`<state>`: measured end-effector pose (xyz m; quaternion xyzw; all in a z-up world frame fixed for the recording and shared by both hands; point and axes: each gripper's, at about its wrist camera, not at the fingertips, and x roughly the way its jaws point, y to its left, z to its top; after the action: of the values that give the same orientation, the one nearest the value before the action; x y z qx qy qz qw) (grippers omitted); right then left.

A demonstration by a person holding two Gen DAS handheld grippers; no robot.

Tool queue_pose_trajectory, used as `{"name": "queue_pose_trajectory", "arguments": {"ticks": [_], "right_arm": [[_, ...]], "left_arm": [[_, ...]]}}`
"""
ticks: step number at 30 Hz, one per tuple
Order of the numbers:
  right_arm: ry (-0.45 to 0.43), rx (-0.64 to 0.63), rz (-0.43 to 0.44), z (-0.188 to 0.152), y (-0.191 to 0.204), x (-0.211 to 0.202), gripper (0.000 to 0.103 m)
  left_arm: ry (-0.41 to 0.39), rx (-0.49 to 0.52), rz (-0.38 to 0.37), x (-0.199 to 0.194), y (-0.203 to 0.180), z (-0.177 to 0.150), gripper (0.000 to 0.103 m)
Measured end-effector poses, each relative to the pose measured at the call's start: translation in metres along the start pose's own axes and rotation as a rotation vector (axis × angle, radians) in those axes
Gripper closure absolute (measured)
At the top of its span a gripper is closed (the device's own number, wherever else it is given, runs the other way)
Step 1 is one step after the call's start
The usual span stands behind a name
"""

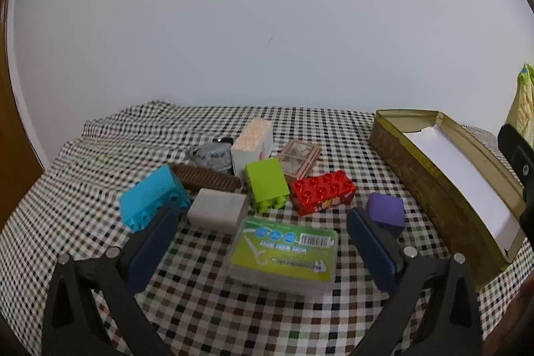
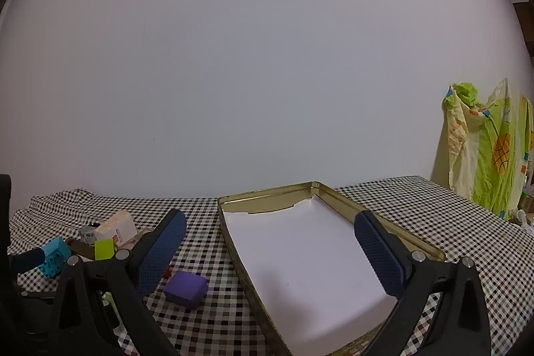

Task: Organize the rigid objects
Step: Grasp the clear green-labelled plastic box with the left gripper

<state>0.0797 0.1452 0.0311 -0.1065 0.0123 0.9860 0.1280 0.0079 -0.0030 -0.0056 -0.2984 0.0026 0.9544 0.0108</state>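
In the left wrist view my left gripper (image 1: 262,216) is open, its jaws either side of a clear floss-pick box with a green label (image 1: 283,251) on the checked cloth. Behind it lie a grey block (image 1: 218,211), a cyan brick (image 1: 152,197), a lime brick (image 1: 267,186), a red brick (image 1: 322,191) and a purple cube (image 1: 385,211). A gold tin (image 1: 430,186) lined with white paper stands at the right. In the right wrist view my right gripper (image 2: 270,222) is open and empty above the tin (image 2: 233,242); the purple cube (image 2: 186,287) lies left of the tin.
Further back in the left wrist view are a white-and-peach box (image 1: 252,147), a brown comb (image 1: 207,179), a grey cup (image 1: 213,155) and a pinkish card pack (image 1: 300,157). A green-yellow cloth (image 2: 487,152) hangs at the far right. The white wall is behind the table.
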Motion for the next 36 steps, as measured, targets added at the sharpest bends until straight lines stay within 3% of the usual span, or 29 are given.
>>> {"name": "queue_pose_trajectory", "arguments": {"ticks": [14, 25, 29, 36], "right_arm": [[0.018, -0.022, 0.014, 0.001, 0.000, -0.007, 0.001], [0.031, -0.016, 0.019, 0.002, -0.004, -0.012, 0.001], [0.047, 0.001, 0.034, 0.005, -0.008, -0.008, 0.001], [0.060, 0.026, 0.039, 0.004, -0.012, -0.005, 0.001]], "left_arm": [[0.079, -0.059, -0.029, 0.013, 0.012, -0.001, 0.000], [0.141, -0.029, -0.034, -0.001, 0.033, -0.010, 0.001], [0.200, 0.007, -0.065, 0.008, 0.025, -0.011, 0.010], [0.262, 0.026, -0.127, 0.025, 0.003, -0.009, 0.010]]}}
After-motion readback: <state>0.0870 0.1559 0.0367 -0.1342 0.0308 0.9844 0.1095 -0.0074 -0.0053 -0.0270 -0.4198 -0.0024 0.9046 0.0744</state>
